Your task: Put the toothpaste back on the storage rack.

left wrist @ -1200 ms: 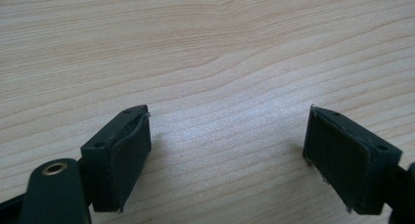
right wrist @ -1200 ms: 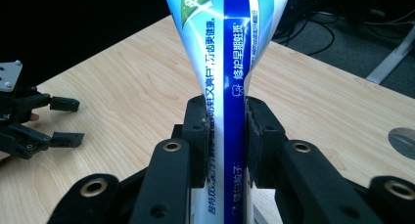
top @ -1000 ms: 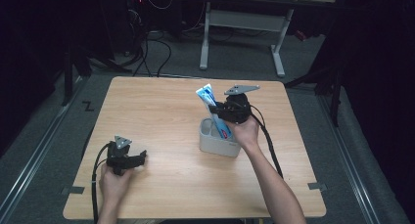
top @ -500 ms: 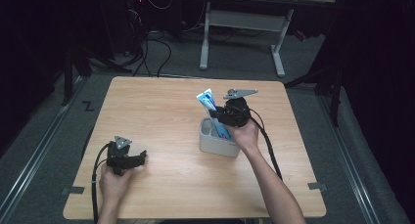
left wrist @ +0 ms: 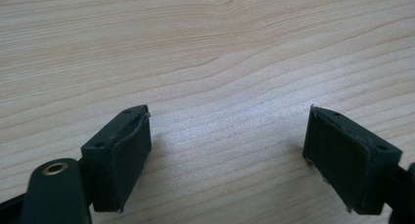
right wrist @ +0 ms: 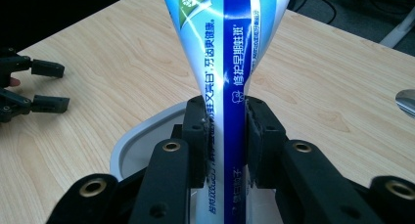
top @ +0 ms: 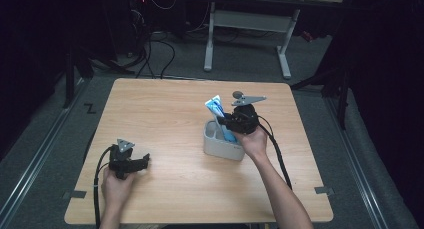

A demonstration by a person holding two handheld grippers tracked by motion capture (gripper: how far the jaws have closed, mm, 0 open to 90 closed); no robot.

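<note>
Pale wood grain covers the table (top: 165,109), which fills the middle of the high view, with dark floor and a white desk frame (top: 247,24) along the top of the frame. Right of centre stands a light grey holder (top: 216,146), and a blue-and-white toothpaste tube (top: 220,116) stands in it, its flat crimped end pointing up and slightly tilted toward the upper left. The right gripper (top: 231,123) is clenched on this tube just above the holder's rim; in the right gripper view the two black jaws press the tube (right wrist: 226,101) from both sides at mid-frame, the holder's pale rim (right wrist: 128,141) curving below them. At the lower left of the high view the left gripper (top: 142,161) rests on the table in the person's left hand (top: 116,181), well apart from the holder. Its jaws are released and spread wide, with bare wood between them in the left gripper view. That gripper also appears at the left edge of the right gripper view (right wrist: 49,84), jaws parted.
</note>
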